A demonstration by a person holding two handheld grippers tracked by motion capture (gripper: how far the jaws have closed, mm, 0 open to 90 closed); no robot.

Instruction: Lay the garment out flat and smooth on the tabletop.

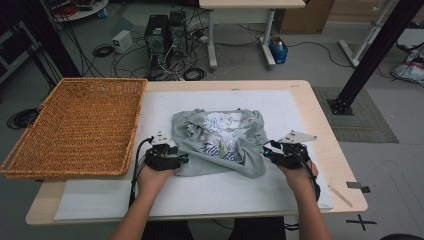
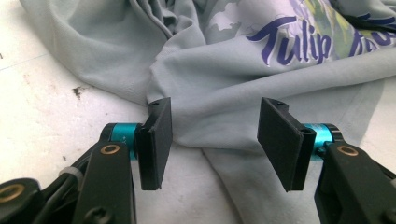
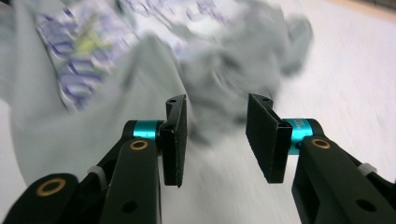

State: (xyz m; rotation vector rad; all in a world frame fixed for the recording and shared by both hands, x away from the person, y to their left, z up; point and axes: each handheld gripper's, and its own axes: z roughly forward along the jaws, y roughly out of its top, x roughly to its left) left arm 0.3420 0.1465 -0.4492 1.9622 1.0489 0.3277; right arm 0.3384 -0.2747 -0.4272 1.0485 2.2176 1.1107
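A crumpled grey T-shirt (image 1: 220,140) with a purple and green print lies in the middle of the white mat (image 1: 225,192). My left gripper (image 1: 184,159) rests at the shirt's left lower edge. In the left gripper view its jaws (image 2: 212,140) stand apart over a fold of the grey cloth (image 2: 224,79), with the pads clear of it. My right gripper (image 1: 267,151) sits at the shirt's right lower edge. The right gripper view is blurred: its jaws (image 3: 217,135) are open, the bunched shirt (image 3: 116,93) lies just ahead and to the left, and bare mat shows between the pads.
An empty wicker basket (image 1: 80,125) sits at the table's left and overhangs its edge. The wooden table rim (image 1: 330,140) runs close to my right hand. A strip of tape (image 1: 340,195) lies at the front right corner.
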